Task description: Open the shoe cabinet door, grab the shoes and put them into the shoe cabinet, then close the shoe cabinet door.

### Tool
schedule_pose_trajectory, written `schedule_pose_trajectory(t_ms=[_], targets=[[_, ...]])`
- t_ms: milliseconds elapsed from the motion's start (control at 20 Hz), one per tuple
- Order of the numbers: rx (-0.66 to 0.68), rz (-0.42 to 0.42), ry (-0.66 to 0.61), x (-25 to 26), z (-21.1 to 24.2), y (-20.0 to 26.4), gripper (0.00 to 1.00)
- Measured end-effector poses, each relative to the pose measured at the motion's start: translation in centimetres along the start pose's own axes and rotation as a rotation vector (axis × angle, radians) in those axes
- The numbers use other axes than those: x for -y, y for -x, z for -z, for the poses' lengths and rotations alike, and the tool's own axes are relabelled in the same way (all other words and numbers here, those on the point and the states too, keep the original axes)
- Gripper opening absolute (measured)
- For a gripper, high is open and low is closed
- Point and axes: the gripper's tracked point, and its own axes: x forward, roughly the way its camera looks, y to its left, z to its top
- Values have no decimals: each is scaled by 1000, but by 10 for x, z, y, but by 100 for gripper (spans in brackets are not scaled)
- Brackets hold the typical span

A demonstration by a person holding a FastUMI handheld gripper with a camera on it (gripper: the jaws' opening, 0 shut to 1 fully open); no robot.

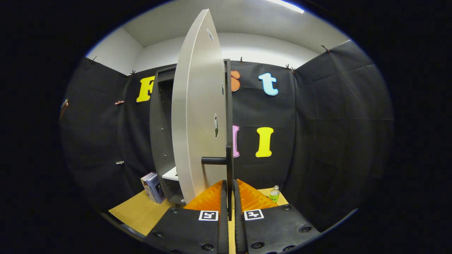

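Observation:
The dark shoe cabinet stands on the wooden table with its pale grey door swung partly open, seen almost edge-on. A thin black vertical handle is fixed to the door by a short black bar. My gripper is shut on the lower end of that handle, one finger on each side of it. Inside the cabinet a white shelf shows near the bottom. No shoes are visible to me.
Two books lean against the cabinet's left side on the wooden table. A small green-labelled bottle stands on the table to the right, beyond the fingers. Black cloth walls close in all around.

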Motion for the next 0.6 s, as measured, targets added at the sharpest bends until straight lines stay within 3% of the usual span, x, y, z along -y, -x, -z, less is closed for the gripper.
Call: schedule_pose_trajectory(t_ms=[100,250,600], targets=[[17,42,-8,8,-2,1,12],[49,40,-33,3,-9,-1,12],[80,81,38,18,-21,8,13]])
